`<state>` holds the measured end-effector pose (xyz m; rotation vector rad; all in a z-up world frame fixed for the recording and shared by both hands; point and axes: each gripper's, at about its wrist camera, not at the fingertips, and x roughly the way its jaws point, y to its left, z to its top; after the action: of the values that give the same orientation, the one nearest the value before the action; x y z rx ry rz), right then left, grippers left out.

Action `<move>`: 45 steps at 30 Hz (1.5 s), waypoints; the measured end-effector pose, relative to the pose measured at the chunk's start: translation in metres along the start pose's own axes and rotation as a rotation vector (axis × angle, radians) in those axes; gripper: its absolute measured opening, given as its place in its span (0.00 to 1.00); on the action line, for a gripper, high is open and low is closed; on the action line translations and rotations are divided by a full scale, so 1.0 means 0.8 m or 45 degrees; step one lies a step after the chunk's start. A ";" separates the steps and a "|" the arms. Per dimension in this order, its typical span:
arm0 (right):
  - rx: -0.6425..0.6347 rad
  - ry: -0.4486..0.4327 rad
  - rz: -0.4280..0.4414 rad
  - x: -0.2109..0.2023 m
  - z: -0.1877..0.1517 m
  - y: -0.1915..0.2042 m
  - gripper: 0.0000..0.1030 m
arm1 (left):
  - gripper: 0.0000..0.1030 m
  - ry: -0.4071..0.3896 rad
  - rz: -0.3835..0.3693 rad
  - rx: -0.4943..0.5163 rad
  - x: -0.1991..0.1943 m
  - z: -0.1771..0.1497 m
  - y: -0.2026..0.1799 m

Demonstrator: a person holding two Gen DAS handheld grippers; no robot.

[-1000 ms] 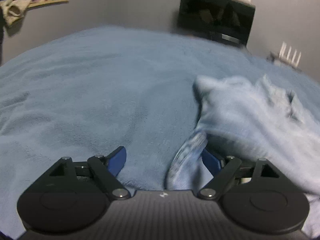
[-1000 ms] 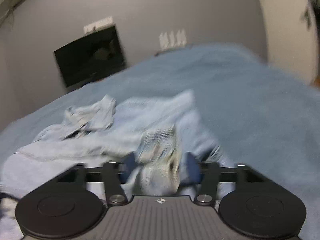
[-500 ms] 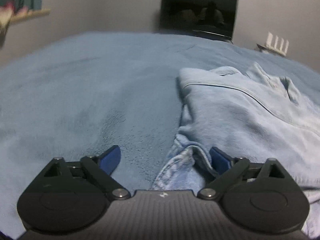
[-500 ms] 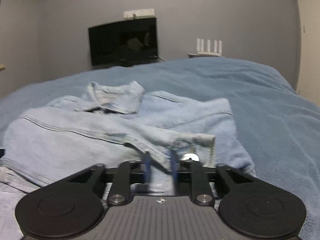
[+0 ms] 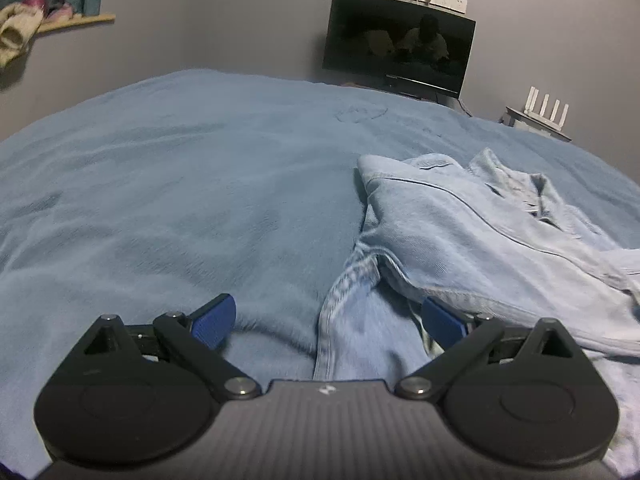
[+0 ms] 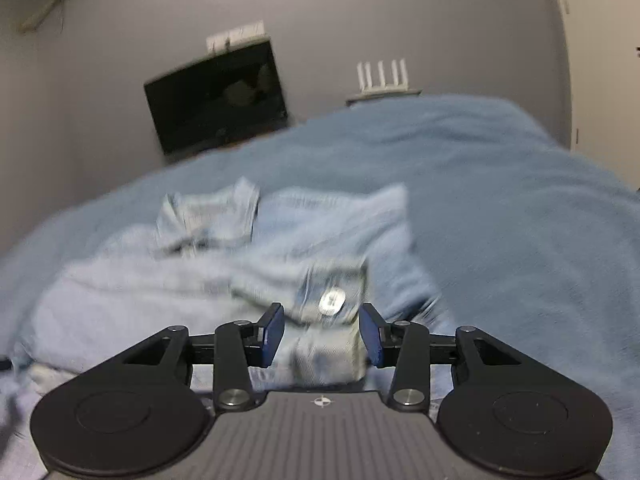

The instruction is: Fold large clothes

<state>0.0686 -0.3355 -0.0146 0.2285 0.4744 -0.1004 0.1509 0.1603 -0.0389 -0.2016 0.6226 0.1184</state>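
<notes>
Both grippers have just let go of the denim jacket on the bed.

Nearest me, the right gripper has its fingers spread apart again around the buttoned cuff; half a second ago they were pinched shut on it, so the sleeve has just been laid down across the body of the jacket. The left gripper stands wide open as before, the jacket's near edge lying loose between its fingers and not gripped. Beyond them the jacket rests flatter on the blue bed, collar at the far end, with the dark screen on the far wall. I'd say a sleeve fold is done and a fresh grasp comes next.
</notes>
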 end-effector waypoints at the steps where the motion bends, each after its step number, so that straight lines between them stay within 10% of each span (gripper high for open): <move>1: -0.030 0.037 0.005 -0.016 0.010 -0.006 0.60 | 0.97 0.019 -0.013 -0.002 -0.014 -0.004 0.003; 6: -0.190 0.284 0.037 -0.080 0.019 -0.048 0.76 | 0.97 0.168 -0.075 0.043 -0.071 -0.024 0.020; 11: 0.061 0.679 0.170 -0.106 -0.023 -0.118 0.80 | 0.97 0.327 -0.173 -0.042 -0.115 -0.042 0.045; 22: 0.289 1.002 0.177 -0.100 -0.084 -0.125 0.83 | 0.97 0.663 -0.282 -0.270 -0.134 -0.073 0.075; 30: 0.296 1.082 0.273 -0.087 -0.096 -0.117 0.77 | 0.67 0.695 -0.423 -0.266 -0.126 -0.080 0.072; 45: 0.358 1.019 0.305 -0.072 -0.090 -0.126 0.67 | 0.62 0.636 -0.757 -0.440 -0.112 -0.077 0.082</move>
<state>-0.0291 -0.4133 -0.0698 0.6062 1.2260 0.1708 0.0327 0.2059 -0.0446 -0.7560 1.0110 -0.4142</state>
